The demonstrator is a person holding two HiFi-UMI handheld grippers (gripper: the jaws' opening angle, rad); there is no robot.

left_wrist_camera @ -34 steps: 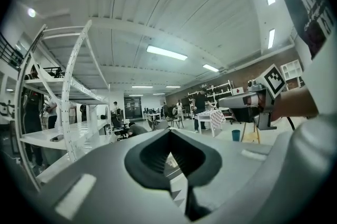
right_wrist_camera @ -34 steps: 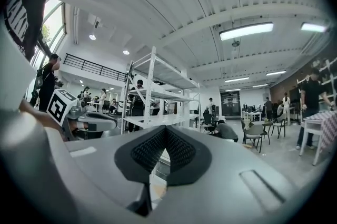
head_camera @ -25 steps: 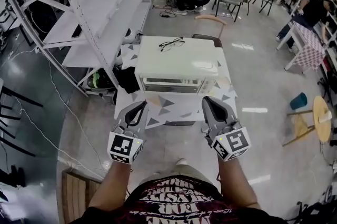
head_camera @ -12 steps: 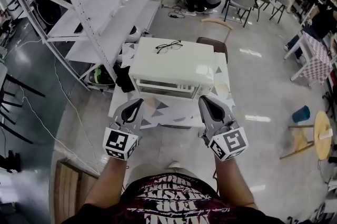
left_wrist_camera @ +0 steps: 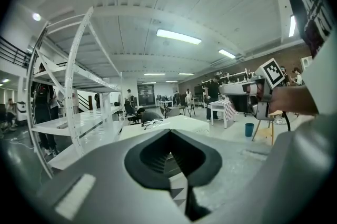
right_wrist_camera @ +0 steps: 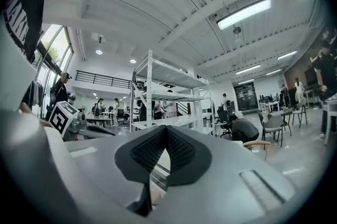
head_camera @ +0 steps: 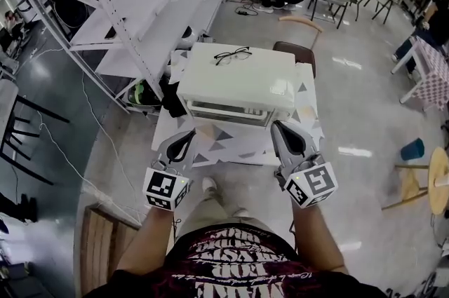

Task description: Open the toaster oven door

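A white toaster oven (head_camera: 238,83) stands on a small table with a triangle-patterned cloth (head_camera: 231,147). Its door (head_camera: 230,113) faces me and is closed. A pair of glasses (head_camera: 232,55) lies on its top. My left gripper (head_camera: 185,138) hovers over the table's front left, its jaws shut on nothing, a little short of the door. My right gripper (head_camera: 282,128) is at the front right, close to the door's right end, also shut and empty. The left gripper view (left_wrist_camera: 169,134) shows the oven top (left_wrist_camera: 158,125) just past the closed jaws. In the right gripper view (right_wrist_camera: 165,129) the pads meet.
A tall white shelving rack (head_camera: 133,9) runs along the left of the table. A brown chair (head_camera: 295,50) stands behind it. A wooden pallet (head_camera: 98,254) lies at lower left. A blue bin (head_camera: 414,148) and a round stool (head_camera: 438,181) are at the right. People work in the background.
The view has shifted slightly and the oven now sits closer to both grippers' tips. Both grippers stay shut and level. A shoe now shows below the table edge.
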